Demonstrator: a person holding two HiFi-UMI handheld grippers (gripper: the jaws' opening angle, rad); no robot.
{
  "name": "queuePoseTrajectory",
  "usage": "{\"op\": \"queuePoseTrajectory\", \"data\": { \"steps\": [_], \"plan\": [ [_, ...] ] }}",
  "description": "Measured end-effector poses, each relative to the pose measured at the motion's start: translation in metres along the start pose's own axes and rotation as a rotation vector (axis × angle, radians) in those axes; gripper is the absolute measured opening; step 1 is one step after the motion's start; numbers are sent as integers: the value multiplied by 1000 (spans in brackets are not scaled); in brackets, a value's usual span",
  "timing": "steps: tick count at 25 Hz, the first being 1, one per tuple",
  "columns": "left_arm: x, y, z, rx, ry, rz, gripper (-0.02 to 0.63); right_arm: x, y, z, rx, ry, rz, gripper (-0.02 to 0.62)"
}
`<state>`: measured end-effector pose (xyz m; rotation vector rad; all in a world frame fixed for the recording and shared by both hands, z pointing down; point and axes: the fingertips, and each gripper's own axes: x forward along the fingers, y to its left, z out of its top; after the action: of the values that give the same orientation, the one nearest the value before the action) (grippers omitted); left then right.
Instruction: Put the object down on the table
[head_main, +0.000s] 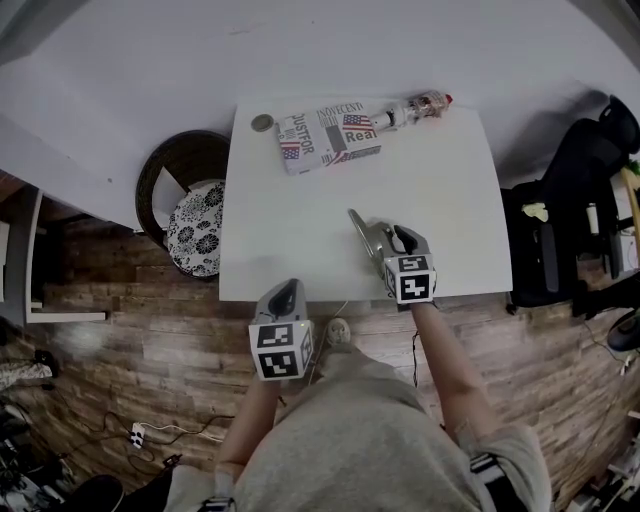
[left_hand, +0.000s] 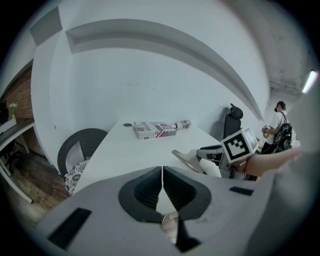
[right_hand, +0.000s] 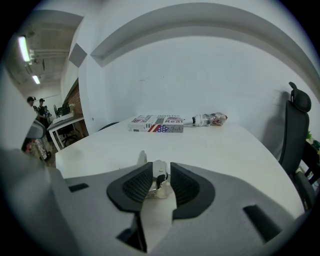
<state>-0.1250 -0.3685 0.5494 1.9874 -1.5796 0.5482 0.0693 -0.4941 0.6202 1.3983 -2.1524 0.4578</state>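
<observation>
Two grippers: both hang at the near edge of the white table (head_main: 300, 230), well short of the printed box (head_main: 328, 140) that lies at its far side.
Wicker chair: it stands off the table, left of the box and nearer the person, with a patterned cushion (head_main: 197, 228) on its seat.
Left gripper (head_main: 288, 288): it is nearer than the box and a little left of it. Its jaws are pressed together with nothing between them, so it looks parked and idle.
Round thing (head_main: 262, 122): small and flat, it lies just left of the box. What it is cannot be told.
Box writing: "Real" reads clearly beside stars-and-stripes flags. The other words are too small to be sure of.
Metal object (head_main: 366, 238): shiny and flat-bladed, it sits nearer than the box and slightly right of it. It is low over the table and probably resting on it, though contact is not clear.
Right gripper (head_main: 395, 236): its jaws stand apart around the object's end, the pads seemingly not pressing. This fits a release, and the put-down looks all but done.
Bottle (head_main: 418, 108): it lies on its side just right of the box, and its label is unreadable.
Office chair (head_main: 560, 230): dark, it stands off the table, far right of the box.
</observation>
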Motion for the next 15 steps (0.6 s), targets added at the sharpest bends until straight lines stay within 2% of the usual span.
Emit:
{"op": "queuePoseTrajectory", "data": {
  "steps": [7,15],
  "plan": [
    [-18,-8,-10,8,-19,-17,9,-27,2,-11,-1,-5,-24,114],
    [-51,-16,-29,27,-33,-34,9,-74,26,-12,15,-73,-23,109]
  ]
}}
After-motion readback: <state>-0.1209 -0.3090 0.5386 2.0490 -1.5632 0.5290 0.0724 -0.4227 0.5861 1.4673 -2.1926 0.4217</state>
